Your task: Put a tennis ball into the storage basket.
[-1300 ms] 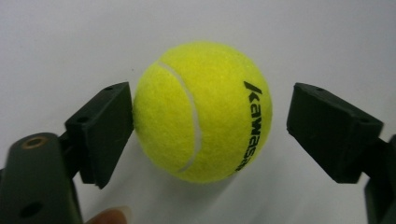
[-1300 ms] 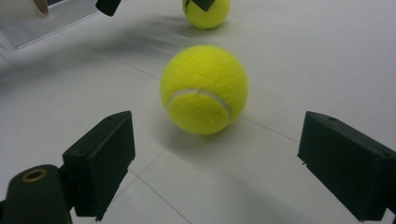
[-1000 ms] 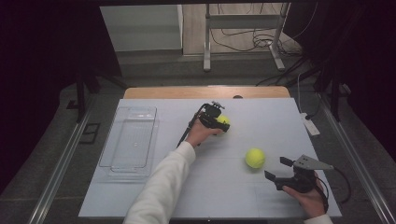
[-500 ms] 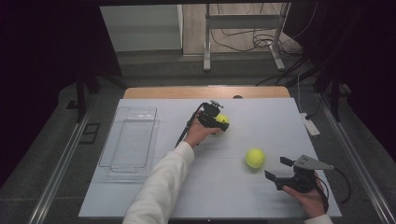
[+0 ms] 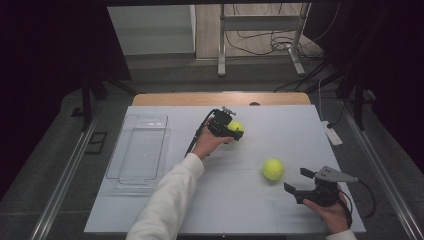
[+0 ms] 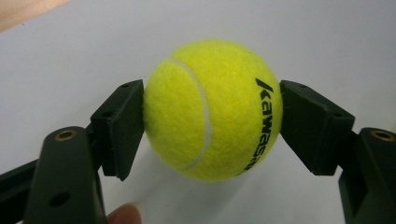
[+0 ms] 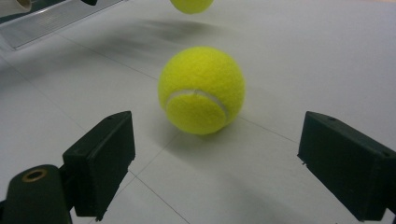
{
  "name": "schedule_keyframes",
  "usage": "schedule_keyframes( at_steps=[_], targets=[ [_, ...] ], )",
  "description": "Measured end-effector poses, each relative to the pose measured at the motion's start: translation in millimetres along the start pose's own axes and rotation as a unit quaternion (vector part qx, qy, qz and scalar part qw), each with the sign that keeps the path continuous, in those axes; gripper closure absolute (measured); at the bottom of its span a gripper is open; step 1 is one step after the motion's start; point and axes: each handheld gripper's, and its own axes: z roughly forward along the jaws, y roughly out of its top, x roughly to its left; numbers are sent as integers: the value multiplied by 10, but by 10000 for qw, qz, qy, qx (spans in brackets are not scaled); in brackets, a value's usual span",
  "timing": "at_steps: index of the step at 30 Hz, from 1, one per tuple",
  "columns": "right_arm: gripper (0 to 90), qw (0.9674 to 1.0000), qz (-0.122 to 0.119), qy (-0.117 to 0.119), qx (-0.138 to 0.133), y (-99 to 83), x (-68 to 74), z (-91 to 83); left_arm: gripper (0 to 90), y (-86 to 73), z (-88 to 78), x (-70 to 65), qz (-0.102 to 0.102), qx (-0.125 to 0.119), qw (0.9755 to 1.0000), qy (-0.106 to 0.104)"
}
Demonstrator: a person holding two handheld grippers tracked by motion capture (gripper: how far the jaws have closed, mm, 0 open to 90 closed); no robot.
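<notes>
I am clamping my left gripper (image 6: 212, 116) jaws across one tennis ball (image 6: 212, 109) to carry it; my right gripper (image 7: 233, 168) jaws are gaping wide, framing the second ball (image 7: 201, 89) ahead.

Held ball (image 6: 212, 109): yellow-green tennis ball, fuzzy felt, one white curved seam, black printed letters on its side.
Held ball, state: pressed between two black pads, one on each side; from above it is seen at the far middle part of the table.
Free ball (image 7: 201, 90): same yellow-green tennis ball, white seam facing the front.
Free ball, place: it rests on the table, at the right, well apart from the held ball (image 5: 235, 127).
</notes>
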Motion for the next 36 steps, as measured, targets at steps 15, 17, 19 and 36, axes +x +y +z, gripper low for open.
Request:
schedule_keyframes(
  at_steps=[15,17,19,36],
  targets=[
    [111,10000,-5,-17,11,-2,-2,0,272,-81,-182,-27,58,-213,9997,-99],
    [111,10000,0,-20,6,-3,-4,-2,272,-87,-200,-37,65,-240,9996,-97],
    [112,10000,-1,-20,8,-3,-4,-1,272,-95,-224,-41,66,-281,9995,-112],
    [112,10000,10,-15,26,-5,-3,5,272,-159,-418,-89,132,-542,9983,-180]
  ],
)
